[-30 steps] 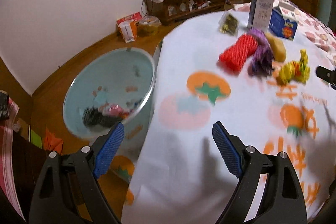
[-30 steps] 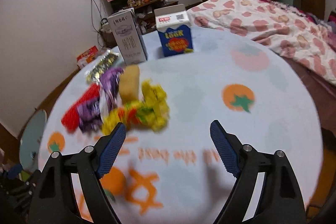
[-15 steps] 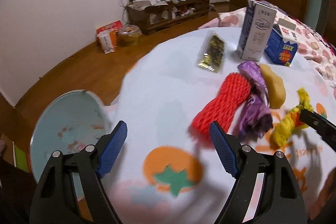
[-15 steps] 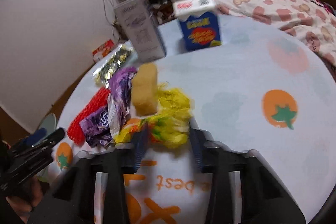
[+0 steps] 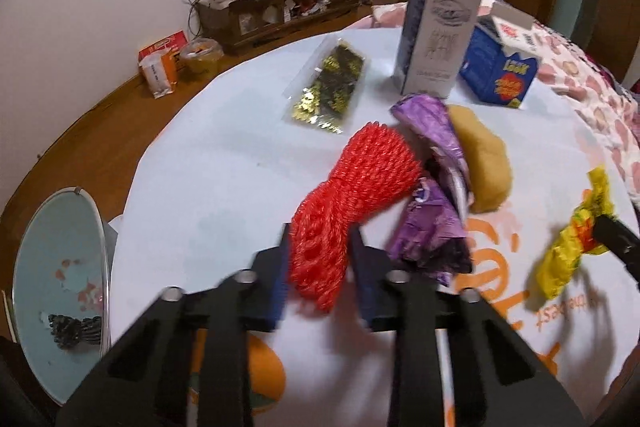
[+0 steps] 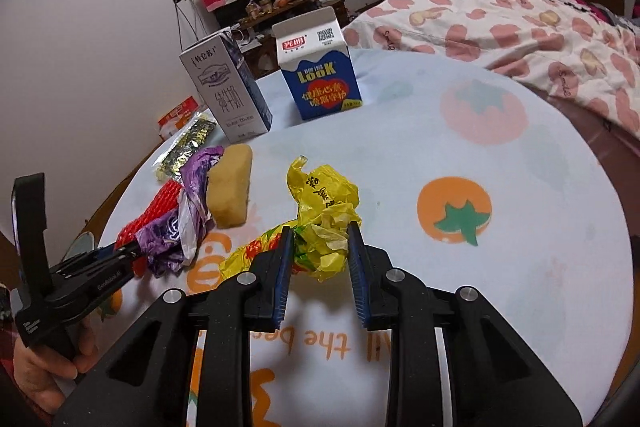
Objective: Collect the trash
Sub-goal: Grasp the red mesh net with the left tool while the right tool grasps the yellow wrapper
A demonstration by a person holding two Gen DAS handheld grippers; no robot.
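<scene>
your left gripper (image 5: pixel 320 259) is closing on the red net (image 5: pixel 356 195) now; your right gripper (image 6: pixel 320 247) already clenches the yellow wrapper (image 6: pixel 324 211), so both can go to the bin (image 5: pixel 60 267).

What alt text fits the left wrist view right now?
The left gripper is closing its fingers around the near end of a red foam net sleeve on the tablecloth. Beside it lie a purple wrapper, a yellow sponge and two cartons.

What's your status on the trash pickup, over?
Left gripper closing on red foam net. Right gripper shut on yellow wrapper. Bin beside table, path clear.
</scene>
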